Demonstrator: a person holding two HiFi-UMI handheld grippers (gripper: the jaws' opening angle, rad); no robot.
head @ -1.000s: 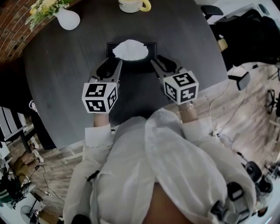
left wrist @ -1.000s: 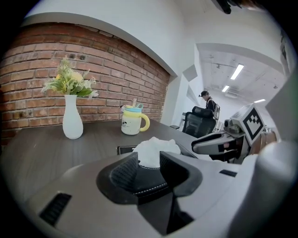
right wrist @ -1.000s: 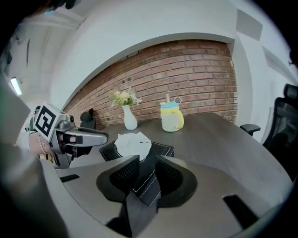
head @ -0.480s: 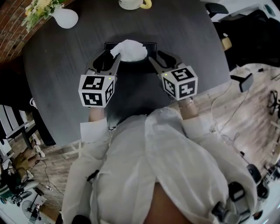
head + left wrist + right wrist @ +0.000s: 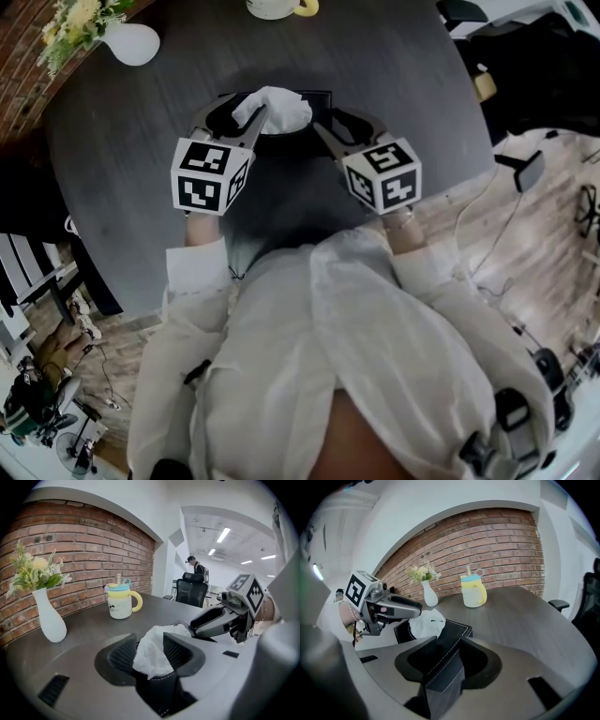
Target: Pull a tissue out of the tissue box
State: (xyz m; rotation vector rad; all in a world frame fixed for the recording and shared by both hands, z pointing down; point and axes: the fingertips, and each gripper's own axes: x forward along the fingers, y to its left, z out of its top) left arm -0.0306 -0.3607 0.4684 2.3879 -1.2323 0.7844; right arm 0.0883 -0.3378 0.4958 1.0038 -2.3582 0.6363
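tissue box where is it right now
In the head view the tissue box sits mid-table toward the far side, short of the mug. The left gripper is over its left part and the right gripper at its right corner.

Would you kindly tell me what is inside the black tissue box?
A crumpled white tissue sticks up from the top of the tissue box. Anything deeper inside is covered by it and the box walls.
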